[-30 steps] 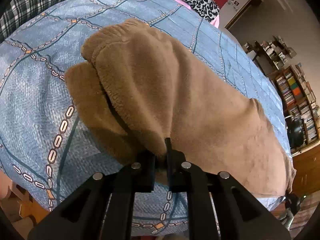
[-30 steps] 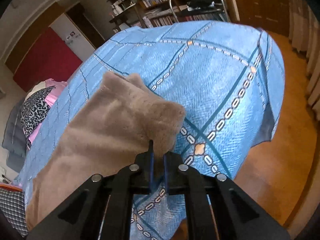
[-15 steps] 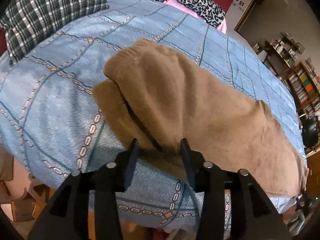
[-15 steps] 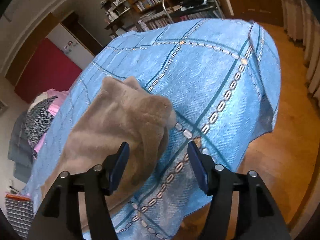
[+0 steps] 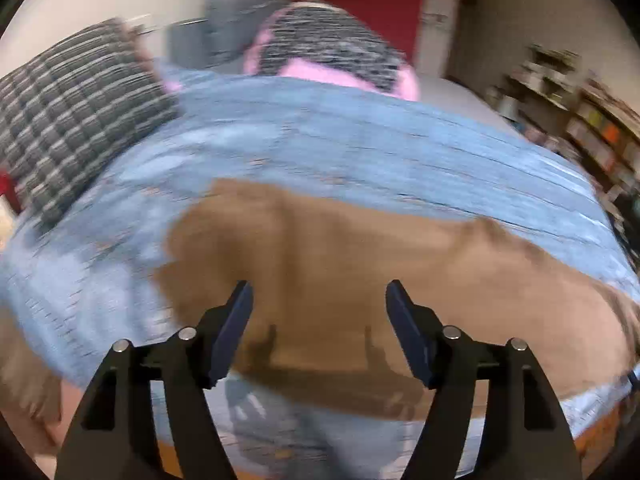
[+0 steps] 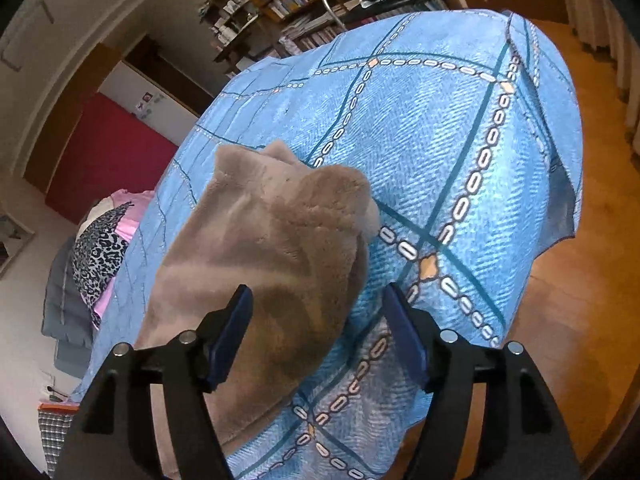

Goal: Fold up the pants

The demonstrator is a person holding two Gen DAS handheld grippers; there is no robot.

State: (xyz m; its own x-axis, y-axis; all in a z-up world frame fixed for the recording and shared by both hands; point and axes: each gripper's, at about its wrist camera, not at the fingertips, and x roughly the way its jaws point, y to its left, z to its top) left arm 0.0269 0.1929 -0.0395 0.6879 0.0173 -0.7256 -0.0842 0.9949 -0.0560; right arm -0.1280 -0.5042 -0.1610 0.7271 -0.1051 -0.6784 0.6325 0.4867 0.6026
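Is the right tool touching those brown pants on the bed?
Cannot tell. The right wrist view shows the open right tool over the pants, gripping nothing, but any gap beneath is hidden.

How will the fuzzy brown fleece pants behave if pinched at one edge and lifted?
The fuzzy brown fleece pants will probably drape limply: they lie soft and rumpled on the blue patterned bedspread. The plush pile likely grips well. Stacked layers may peel apart if only the top one is caught.

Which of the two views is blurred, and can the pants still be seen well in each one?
Left wrist view: strong motion blur; the brown pants are only a smeared patch on the blue bedspread, while the open left gripper stays sharp. Right wrist view: sharp; pants pile and bedspread chain pattern are clear, with fisheye bending at the edges.
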